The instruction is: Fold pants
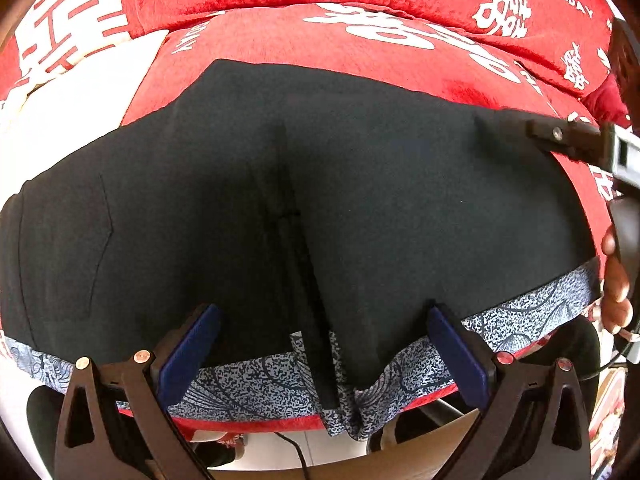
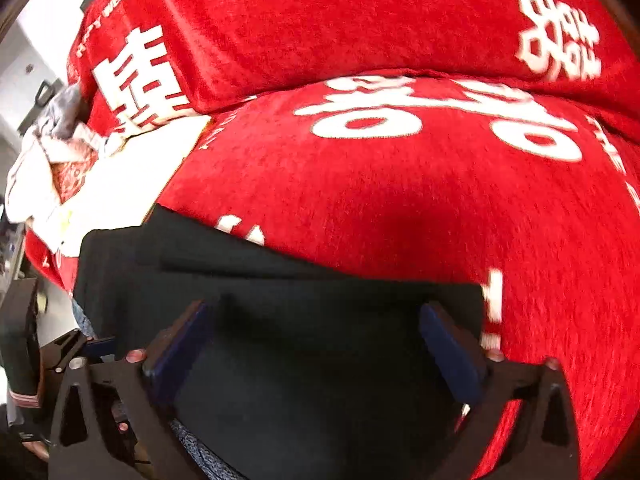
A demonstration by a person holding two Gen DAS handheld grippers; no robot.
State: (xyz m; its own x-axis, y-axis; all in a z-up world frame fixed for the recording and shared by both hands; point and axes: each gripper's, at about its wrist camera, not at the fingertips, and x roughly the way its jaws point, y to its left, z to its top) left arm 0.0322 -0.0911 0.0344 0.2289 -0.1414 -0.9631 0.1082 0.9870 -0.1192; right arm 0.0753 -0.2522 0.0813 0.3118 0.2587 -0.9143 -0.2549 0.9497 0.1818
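On the red cushion [image 1: 400, 60], black pants [image 1: 360, 200] lie flat. Left gripper [image 1: 324, 344] & right gripper [image 2: 312, 340]: jaws apart, over the fabric.

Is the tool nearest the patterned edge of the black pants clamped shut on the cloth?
No, the left tool stands wide open, its blue pads apart above the pants' patterned band.

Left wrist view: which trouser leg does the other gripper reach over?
The leg on the image's right; the right gripper reaches over its far corner, jaws open. The other leg has nothing over it.
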